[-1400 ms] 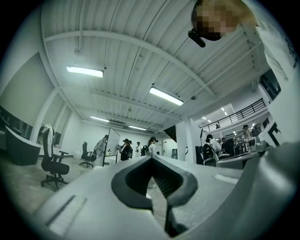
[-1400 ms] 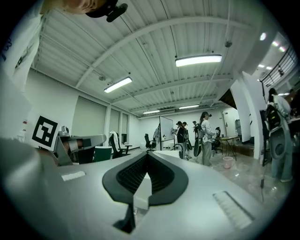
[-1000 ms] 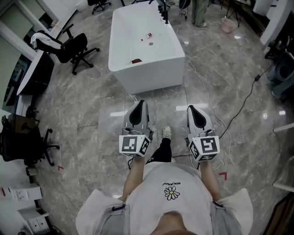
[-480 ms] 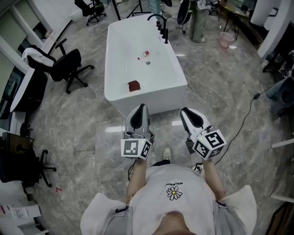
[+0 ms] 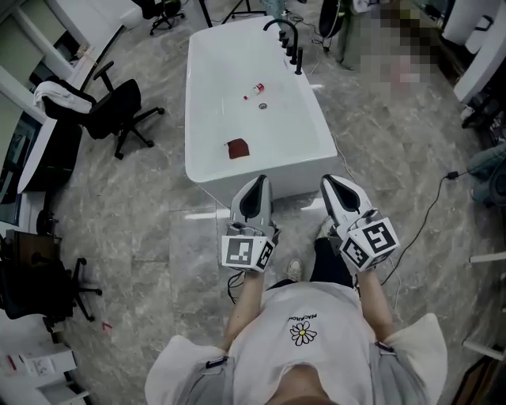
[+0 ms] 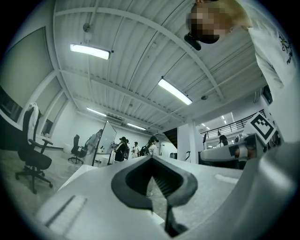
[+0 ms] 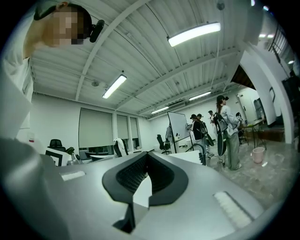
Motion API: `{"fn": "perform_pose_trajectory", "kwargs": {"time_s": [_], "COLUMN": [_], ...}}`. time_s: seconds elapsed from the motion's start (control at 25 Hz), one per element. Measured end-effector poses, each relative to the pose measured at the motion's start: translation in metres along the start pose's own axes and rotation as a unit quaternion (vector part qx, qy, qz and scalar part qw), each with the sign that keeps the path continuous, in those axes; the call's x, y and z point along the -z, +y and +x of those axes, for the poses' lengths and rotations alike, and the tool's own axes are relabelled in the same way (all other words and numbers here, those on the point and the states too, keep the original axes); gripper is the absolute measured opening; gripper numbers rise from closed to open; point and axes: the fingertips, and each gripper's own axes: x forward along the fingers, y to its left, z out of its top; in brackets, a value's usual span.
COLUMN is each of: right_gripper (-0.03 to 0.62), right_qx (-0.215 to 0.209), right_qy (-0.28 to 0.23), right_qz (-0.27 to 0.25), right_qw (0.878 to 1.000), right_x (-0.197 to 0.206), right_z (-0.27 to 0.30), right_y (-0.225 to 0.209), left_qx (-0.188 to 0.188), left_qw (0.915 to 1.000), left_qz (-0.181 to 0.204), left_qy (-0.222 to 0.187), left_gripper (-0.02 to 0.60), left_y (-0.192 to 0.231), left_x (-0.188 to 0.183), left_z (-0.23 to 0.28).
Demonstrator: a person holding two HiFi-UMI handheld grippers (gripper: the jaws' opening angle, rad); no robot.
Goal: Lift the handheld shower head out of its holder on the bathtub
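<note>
1. While the person stands at the near end of the tub point(image 5: 192, 119), the head view shows both tools held out low, side by side, pointing at it.
   - The left tool point(image 5: 257, 183) and the right tool point(image 5: 332, 182) carry nothing. I think that is because they have no job yet.
   - The shower head point(image 5: 298, 58) should be one of the small dark bits by the tap point(image 5: 281, 24). They sit on the right rim at the far end of the tub, well apart from both tools.
   - It is too small to see well, but it seems to sit in its holder, so the lift is not done yet.
   - A red cloth point(image 5: 237, 148) and a little bottle point(image 5: 254, 87) lie in the tub.

2. In the left gripper view, the left tool point(image 6: 151, 161) has its jaws pressed together with nothing between them. It tips up a bit, so we see mostly ceiling point(image 6: 140, 56). No shower head shows here.

3. In the right gripper view, the right tool point(image 7: 146, 155) has just been closing its jaws. They are now together, with nothing between them.
   - The tap point(image 7: 201, 152) stands past its tip, a little to the right, at the end of the tub point(image 7: 185, 158).
   - This tool is on the tap's side, so I guess it will do the lifting. It would have to spread its jaws first.
</note>
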Motion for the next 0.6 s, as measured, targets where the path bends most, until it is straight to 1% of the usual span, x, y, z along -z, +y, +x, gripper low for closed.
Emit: {"fn": "perform_pose_trajectory", "kwargs": {"time_s": [0.2,0.28,0.32,0.44,0.6], "right_gripper": [0.028,0.041,0.027,0.026,0.026], "right_qx": [0.014,0.002,-0.005,-0.008,0.017], "right_qy": [0.033,0.051,0.057,0.059,0.045], "right_qz": [0.027,0.037,0.042,0.047,0.041], "right_qw": [0.999,0.998,0.997,0.997,0.998], "right_x": [0.024,0.035,0.040,0.045,0.035], "right_z": [0.037,0.057,0.068,0.110,0.178], "right_y": [-0.035,-0.050,-0.059,-0.097,-0.164], "left_qx": [-0.012,-0.020,-0.025,-0.035,-0.036], "left_qw": [0.9997,0.9995,0.9994,0.9988,0.9980], "left_qz": [0.002,0.005,0.007,0.017,0.034], "left_qy": [0.021,0.024,0.025,0.029,0.039], "left_gripper": [0.001,0.000,0.000,0.000,0.001], "left_y": [0.022,0.035,0.042,0.065,0.100], "left_x": [0.019,0.026,0.031,0.041,0.054], "left_z": [0.028,0.046,0.057,0.102,0.179]}}
